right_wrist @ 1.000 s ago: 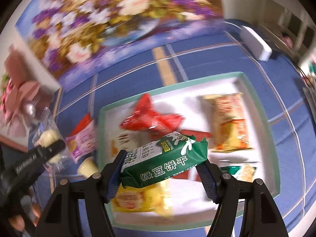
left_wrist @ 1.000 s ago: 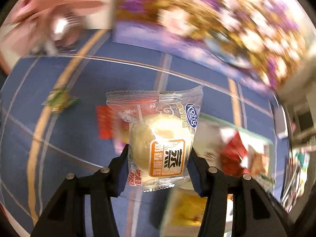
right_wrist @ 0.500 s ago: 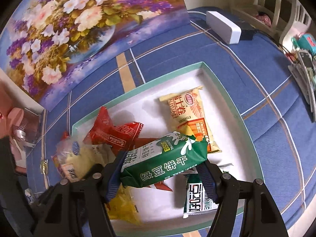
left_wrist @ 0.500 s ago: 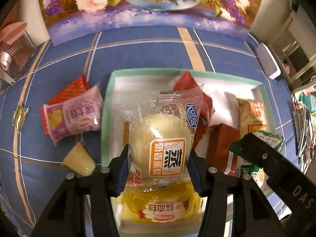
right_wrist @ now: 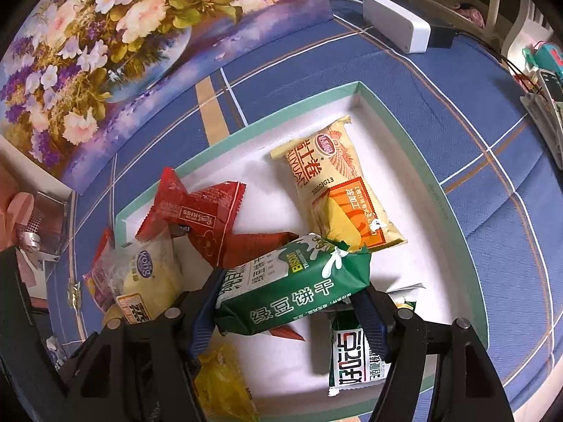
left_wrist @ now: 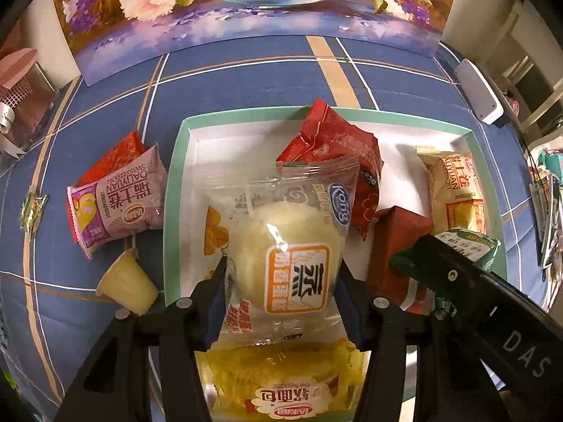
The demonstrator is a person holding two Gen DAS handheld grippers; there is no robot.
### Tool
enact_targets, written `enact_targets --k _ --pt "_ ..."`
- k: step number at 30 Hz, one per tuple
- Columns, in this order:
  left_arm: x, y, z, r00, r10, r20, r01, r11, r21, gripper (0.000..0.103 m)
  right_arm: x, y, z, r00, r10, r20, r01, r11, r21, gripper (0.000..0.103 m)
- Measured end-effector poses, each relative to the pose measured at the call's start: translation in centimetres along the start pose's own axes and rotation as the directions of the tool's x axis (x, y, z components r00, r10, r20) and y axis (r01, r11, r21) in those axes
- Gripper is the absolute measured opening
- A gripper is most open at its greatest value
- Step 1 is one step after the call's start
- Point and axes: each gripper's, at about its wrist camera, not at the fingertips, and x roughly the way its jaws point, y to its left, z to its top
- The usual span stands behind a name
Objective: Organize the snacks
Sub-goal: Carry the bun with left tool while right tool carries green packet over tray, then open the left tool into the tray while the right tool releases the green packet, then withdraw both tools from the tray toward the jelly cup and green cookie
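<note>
My left gripper (left_wrist: 279,277) is shut on a clear-wrapped steamed cake packet (left_wrist: 288,246), held over the left part of the teal-rimmed white tray (left_wrist: 176,176). My right gripper (right_wrist: 288,302) is shut on a green mung-bean biscuit pack (right_wrist: 292,292), held over the tray's (right_wrist: 415,147) middle. In the tray lie a red packet (right_wrist: 197,211), a dark red packet (left_wrist: 397,246), an orange swiss roll pack (right_wrist: 337,190), a yellow bread pack (left_wrist: 288,387) and a green-white pack (right_wrist: 355,355). The right gripper and its green pack show at the right in the left wrist view (left_wrist: 468,246).
Left of the tray on the blue plaid cloth lie a pink swiss roll pack (left_wrist: 116,204) over a red pack (left_wrist: 112,158), a yellow jelly cup (left_wrist: 128,286) and a small green candy (left_wrist: 31,207). A flower painting (right_wrist: 105,42) stands behind. A white box (right_wrist: 397,31) lies at the right.
Both grippers have moved in over the tray with their packs still held. The left view swung from the bare cloth to the tray, which now looks closer.
</note>
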Motion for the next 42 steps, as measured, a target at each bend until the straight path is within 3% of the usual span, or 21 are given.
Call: enact_targets --k 5,16,25,28,32,42 --pt "-1.4 0.0 0.4 1.000 0.005 0.023 -0.005 1.000 0.012 0.073 -0.6 0.0 0.2 1.000 0.011 0.009 -0.011 1.000 0.007 0.078" --pt "-5.3 1.3 1.5 0.997 -0.013 0.080 0.016 0.999 -0.029 0.073 -5.1 0.6 1.2 0.992 0.051 0.112 -0.050 0.999 -0.014 0.080" --pt "-6.5 4.6 1.9 0.996 0.001 0.093 0.012 0.990 -0.140 0.074 -6.6 0.7 1.3 0.989 0.039 0.144 -0.036 0.999 -0.026 0.080" --pt "-5.9 5.9 1.9 0.997 0.010 0.080 0.005 0.983 -0.183 0.084 -6.1 1.0 1.1 0.991 0.035 0.130 -0.031 0.999 -0.033 0.080" --pt "-5.7 7.2 1.8 0.997 0.018 0.077 0.000 0.973 -0.229 0.085 -5.7 1.3 1.0 0.992 0.028 0.120 -0.023 0.999 -0.044 0.080" --pt "-5.5 12.0 1.3 0.995 0.059 0.078 -0.026 0.931 -0.365 0.085 -4.9 5.0 -0.2 0.994 0.019 0.110 -0.002 0.988 -0.156 0.081"
